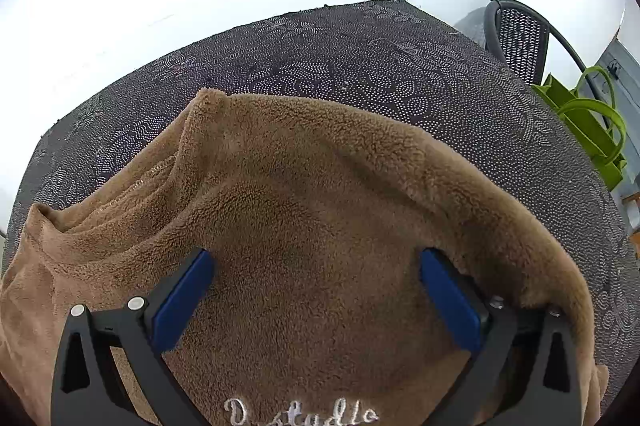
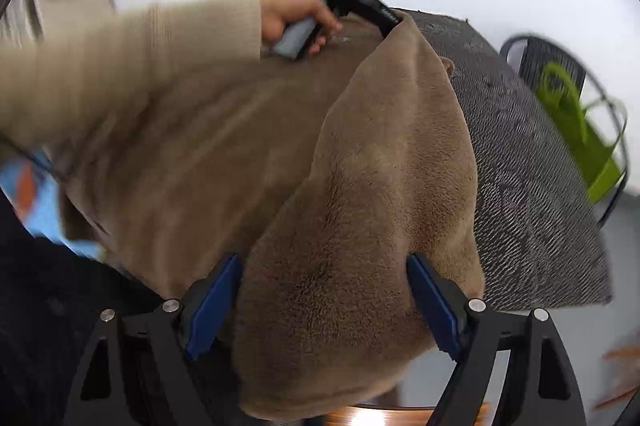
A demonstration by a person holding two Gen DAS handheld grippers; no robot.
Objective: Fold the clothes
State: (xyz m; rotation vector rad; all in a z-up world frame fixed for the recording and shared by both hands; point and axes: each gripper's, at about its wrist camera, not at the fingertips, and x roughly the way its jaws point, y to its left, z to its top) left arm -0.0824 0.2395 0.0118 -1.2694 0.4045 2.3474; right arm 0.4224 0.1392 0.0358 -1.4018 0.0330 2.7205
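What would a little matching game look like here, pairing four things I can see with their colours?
Things:
1. fleece garment
2. bag
3. chair
4. finger pads

Colours:
a. blue
b. black
c. brown
d. bright green

Pairs: 1-c, 2-d, 3-b, 4-a

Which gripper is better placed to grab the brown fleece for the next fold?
Probably the right gripper. Its open jaws straddle a raised ridge of the fleece near the mat's edge. The left gripper, also open, hovers over flat fleece mid-garment, with no fold or edge between its jaws to pinch.
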